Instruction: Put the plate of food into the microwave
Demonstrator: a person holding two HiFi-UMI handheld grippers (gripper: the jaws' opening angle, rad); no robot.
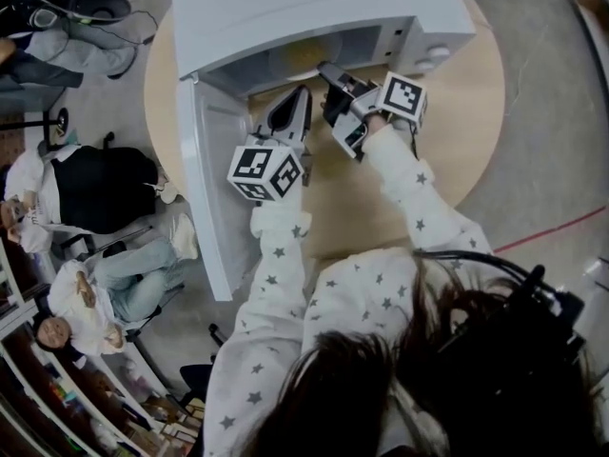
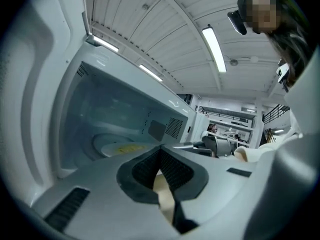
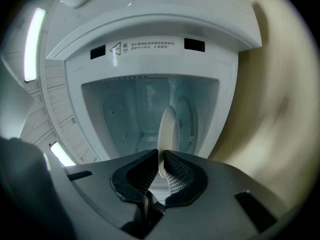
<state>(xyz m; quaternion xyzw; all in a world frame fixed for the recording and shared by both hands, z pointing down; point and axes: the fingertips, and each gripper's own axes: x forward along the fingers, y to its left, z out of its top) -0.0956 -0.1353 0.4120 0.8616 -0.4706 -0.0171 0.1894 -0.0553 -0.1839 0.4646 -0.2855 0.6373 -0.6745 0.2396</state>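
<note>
While the right gripper [image 3: 161,159] clamps the plate [image 3: 167,129] by its rim, the plate sits inside the microwave [image 3: 150,59] at twelve o'clock. The left gripper [image 2: 161,151], jaws together and empty, hangs at nine. Next, probably: release, then withdraw straight back.

Just past my right jaws, on the white front of the microwave [image 3: 150,29] above its open mouth, I see a small label [image 3: 145,46]. It has a warning triangle [image 3: 115,48] with a mark inside. Beside the triangle are two short lines of tiny print, too small for me to read. Behind the jaws sit the left cube [image 1: 266,171] and the right cube [image 1: 403,100]. Each shows black and white square patterns. I can read no word, brand or number.
</note>
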